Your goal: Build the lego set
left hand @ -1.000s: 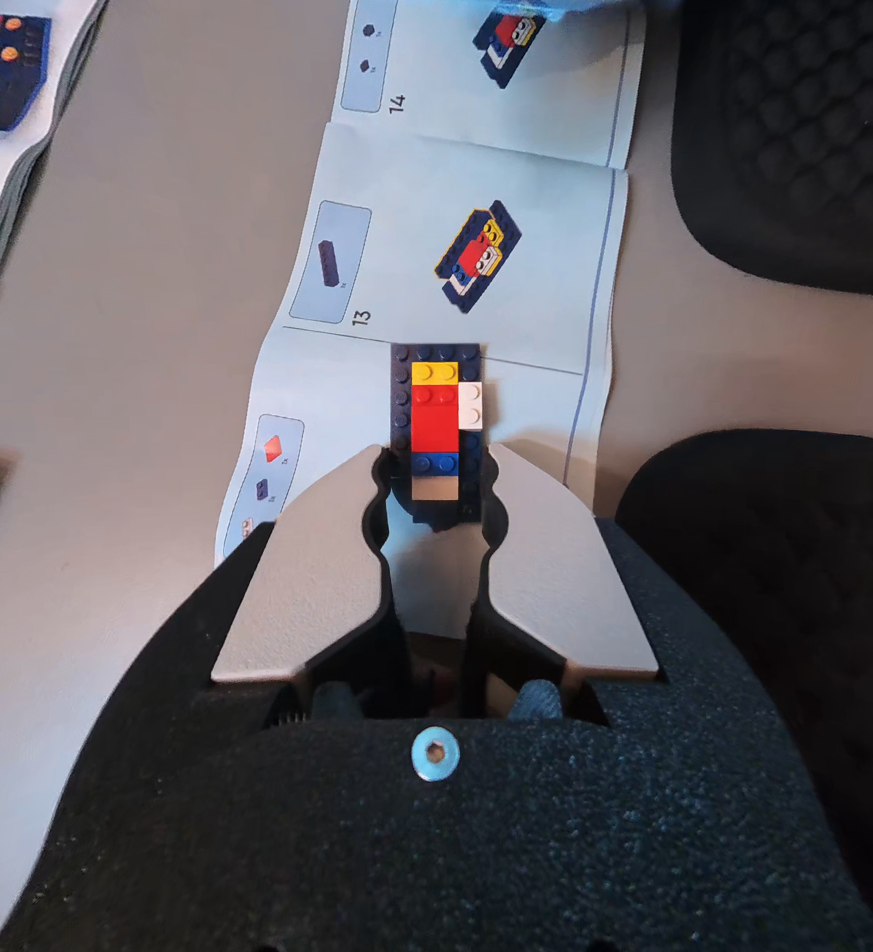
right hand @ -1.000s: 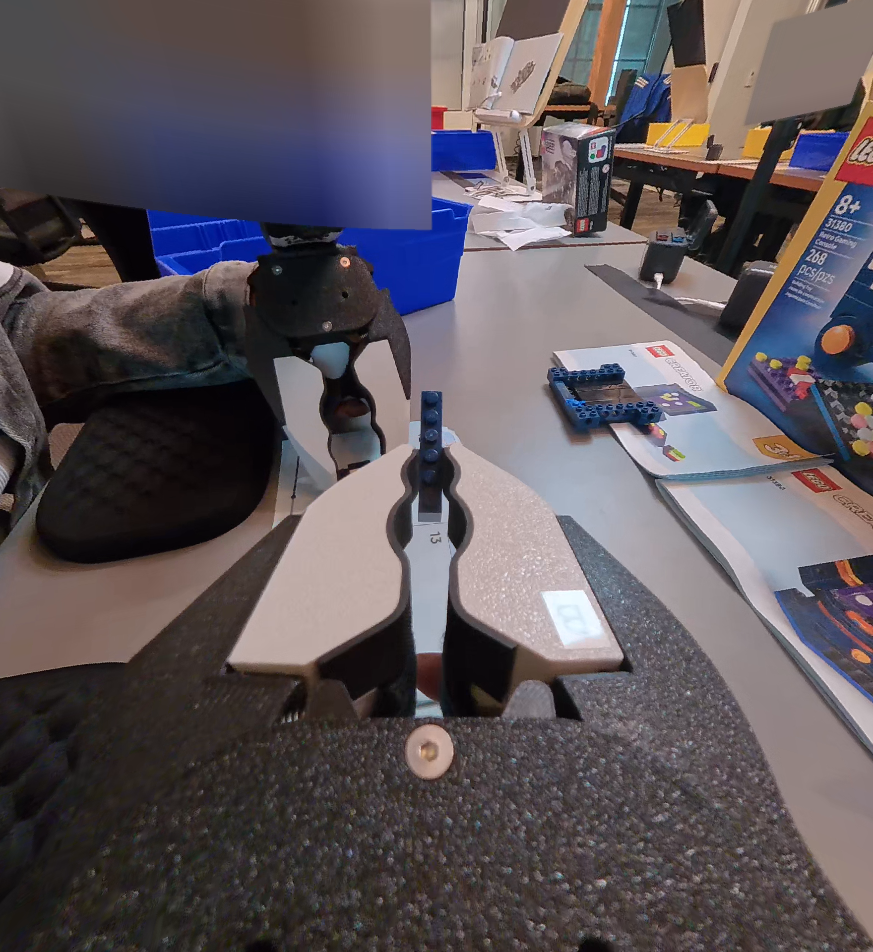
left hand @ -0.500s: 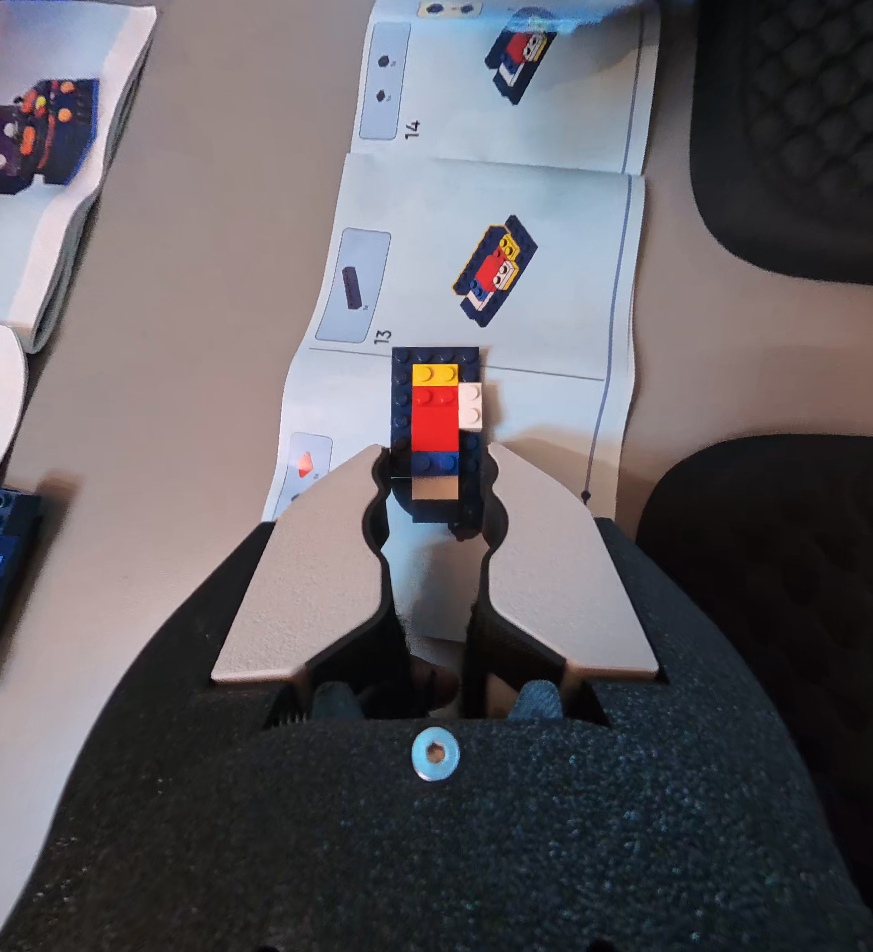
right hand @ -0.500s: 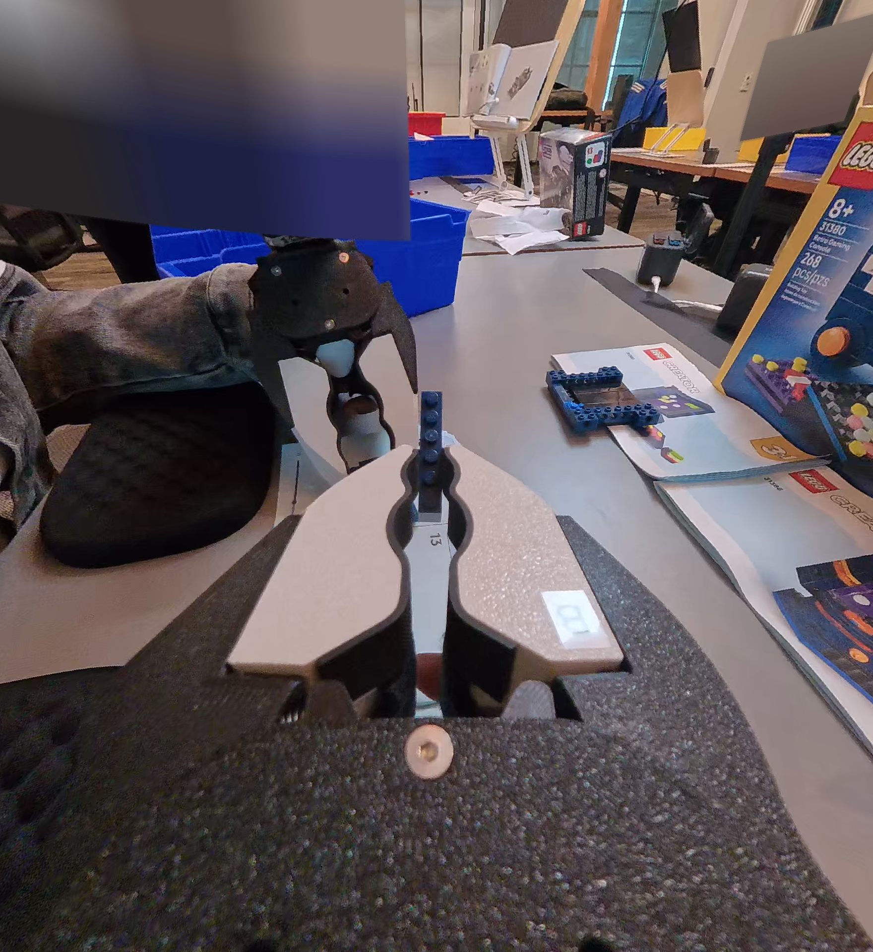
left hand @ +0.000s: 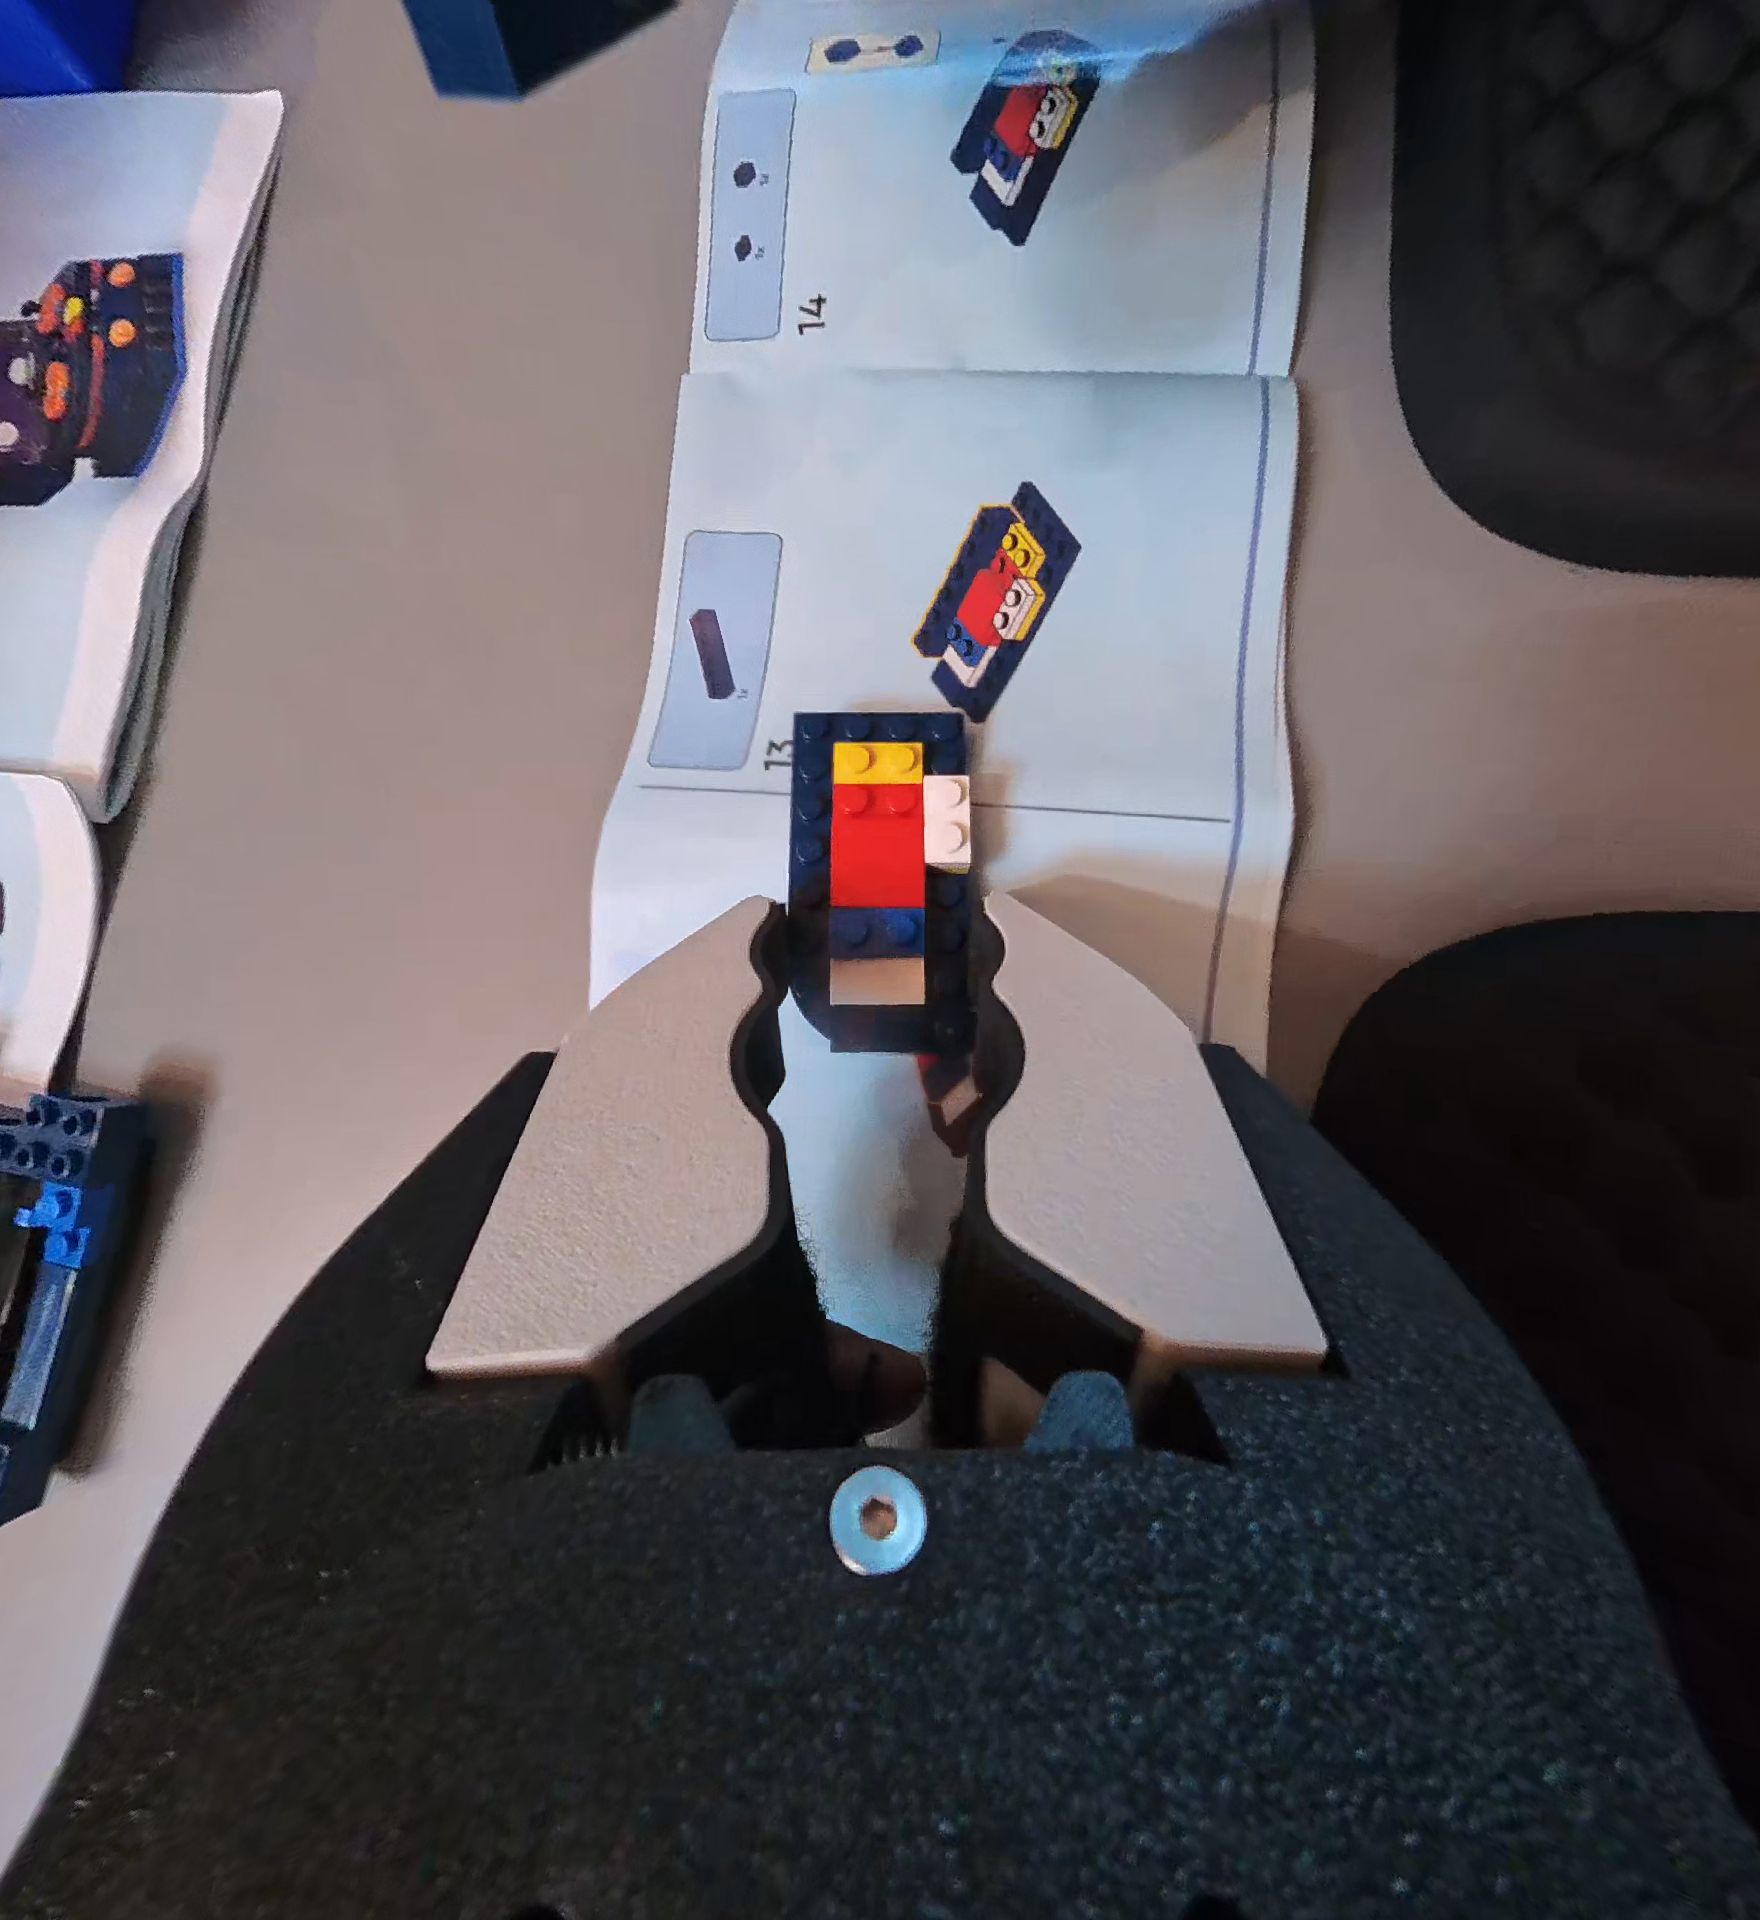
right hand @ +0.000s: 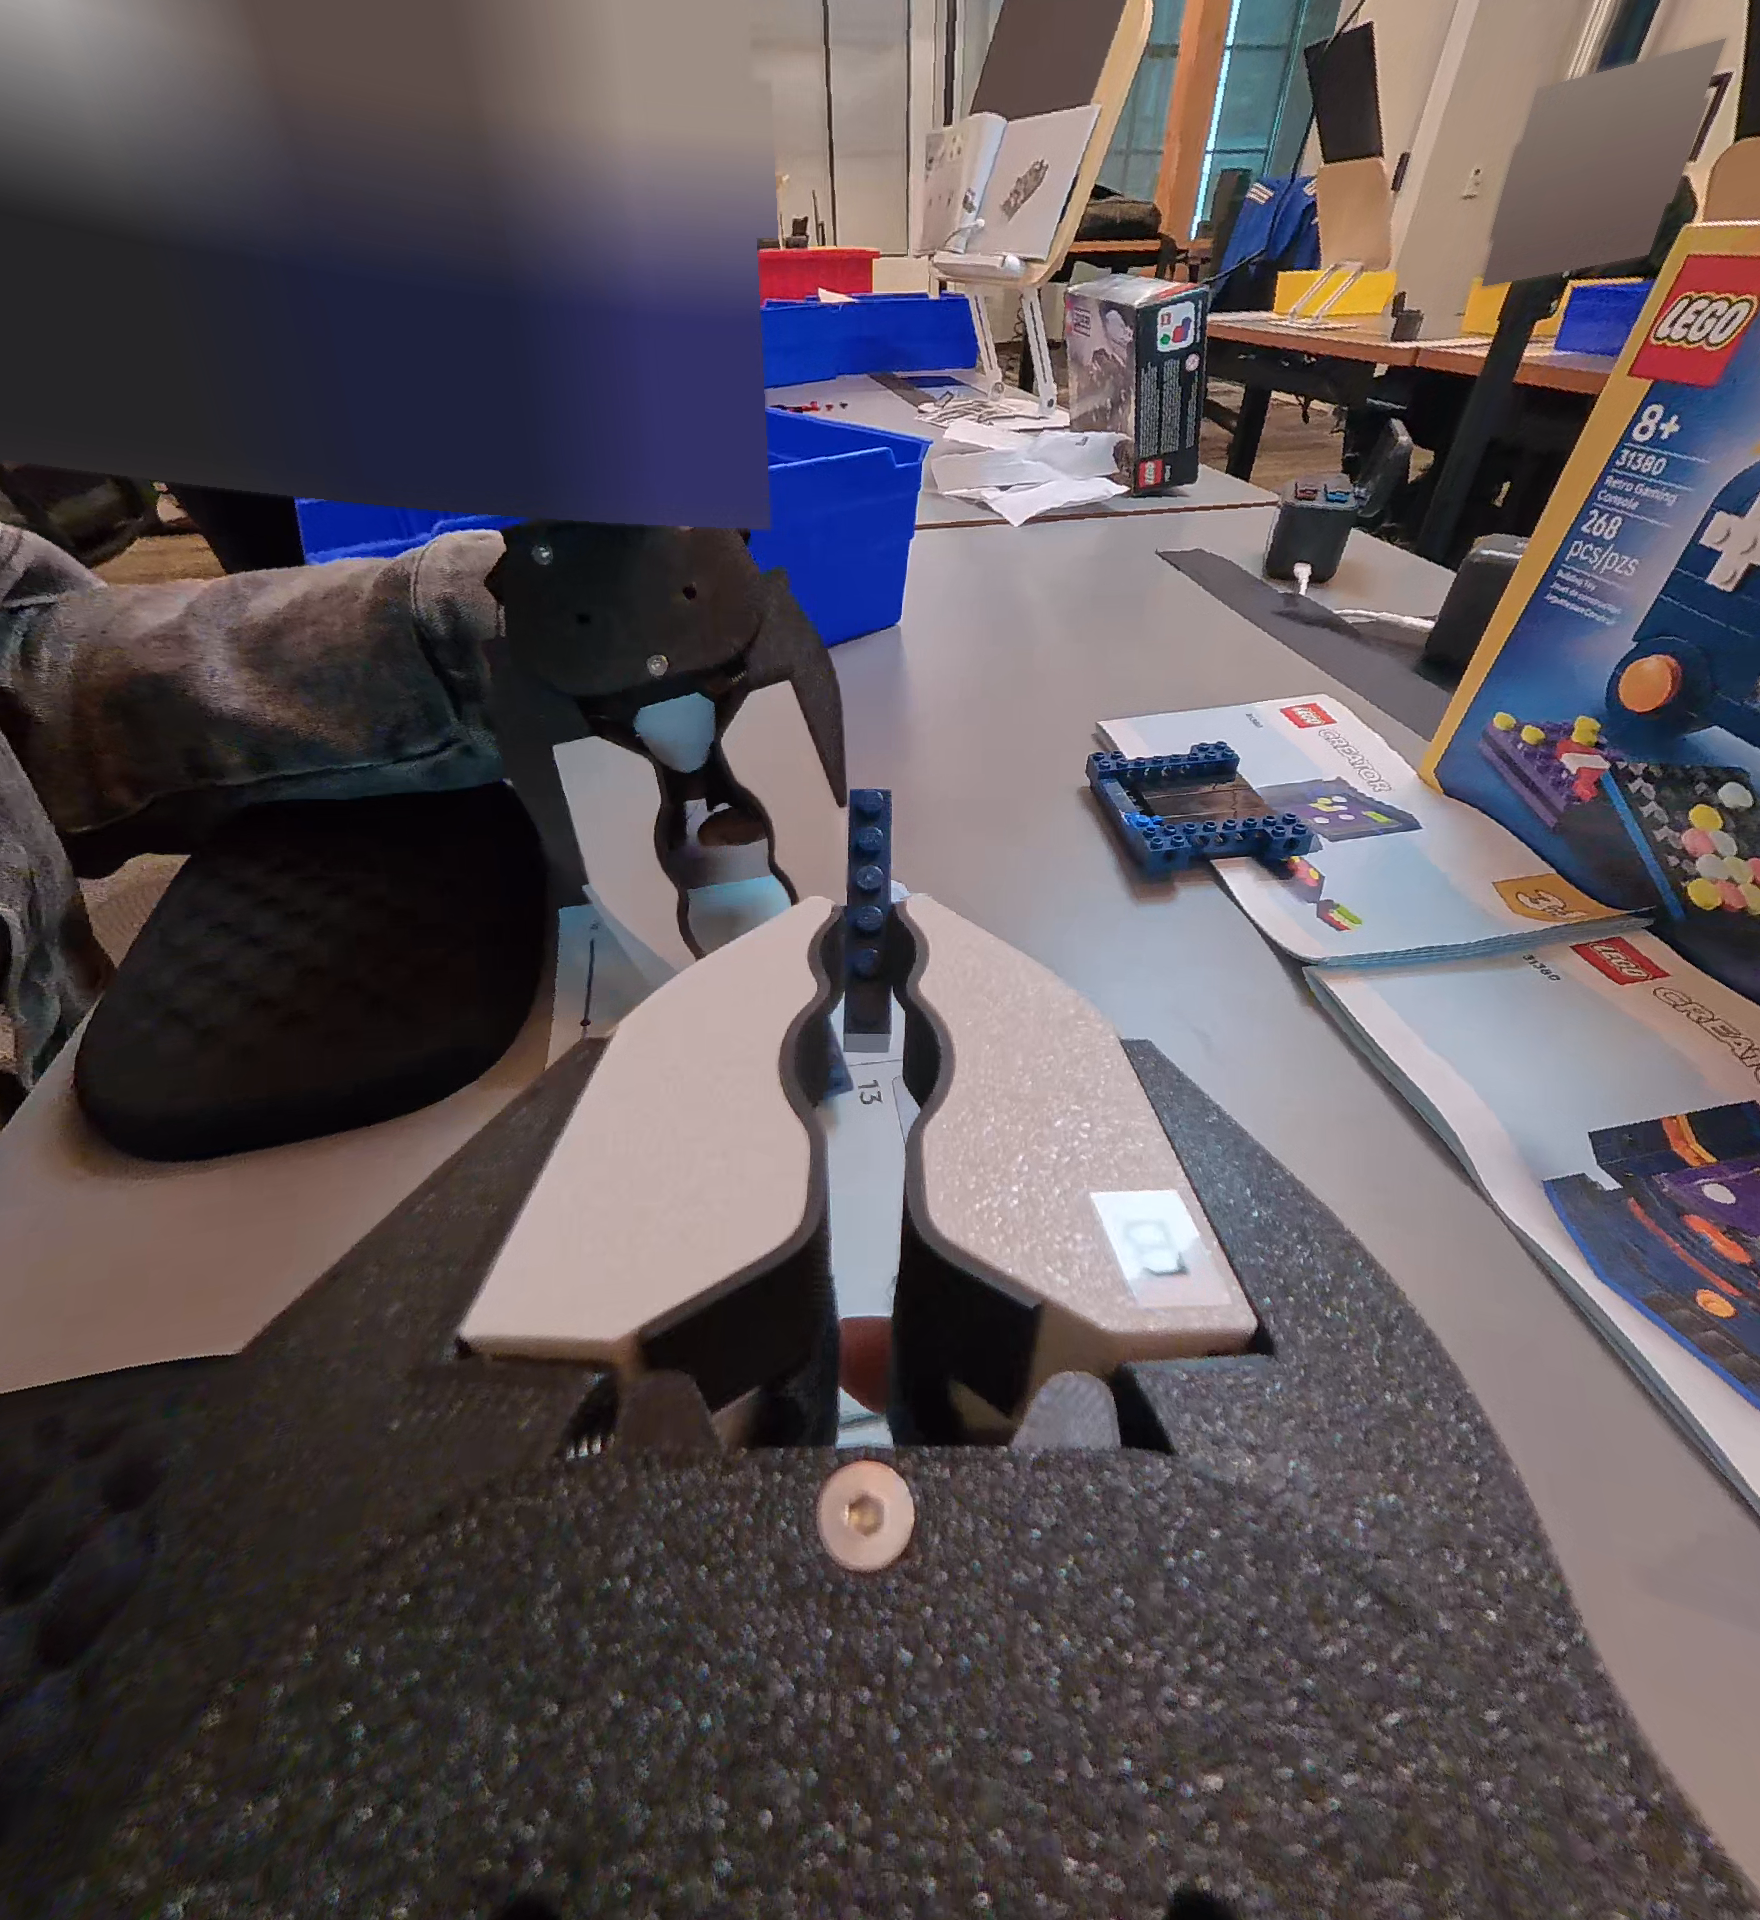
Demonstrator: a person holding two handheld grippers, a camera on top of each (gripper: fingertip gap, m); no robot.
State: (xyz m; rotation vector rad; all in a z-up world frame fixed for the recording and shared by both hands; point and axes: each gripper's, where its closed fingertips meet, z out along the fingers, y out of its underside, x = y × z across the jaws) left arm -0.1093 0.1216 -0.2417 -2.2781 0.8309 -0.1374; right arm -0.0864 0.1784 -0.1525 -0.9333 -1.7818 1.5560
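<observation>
Farthest left in the left wrist view, a square frame of blue studded bricks (left hand: 14,1247) lies on the grey counter (left hand: 440,623) beside stapled white booklets with printed brick models (left hand: 76,416).

The left gripper (left hand: 881,935) has its jaws closed on the near end of a small brick assembly (left hand: 881,873): a dark blue studded base plate carrying a yellow brick, a red sloped piece, a blue brick, a smooth pale tile and a white two-stud brick along its right edge. The grey fingers (left hand: 668,1091) press against both long edges of the plate. The assembly hangs over an unfolded pale blue instruction sheet (left hand: 1115,644), and its left-hand row of studs stands bare.

The right gripper (right hand: 871,935) has its jaws shut on a long, narrow dark blue one-stud-wide brick (right hand: 868,883), which points away from the camera with its near end between the fingers and most of its studs jutting out ahead. In that view the left gripper (right hand: 720,862) sits just beyond and to the left, near but apart.

Judging from this, both pieces are picked up and brought close; the narrow brick is not yet seated on the assembly, so joining them appears to be what remains.

To the right stands a blue and yellow toy box (right hand: 1686,520).
</observation>
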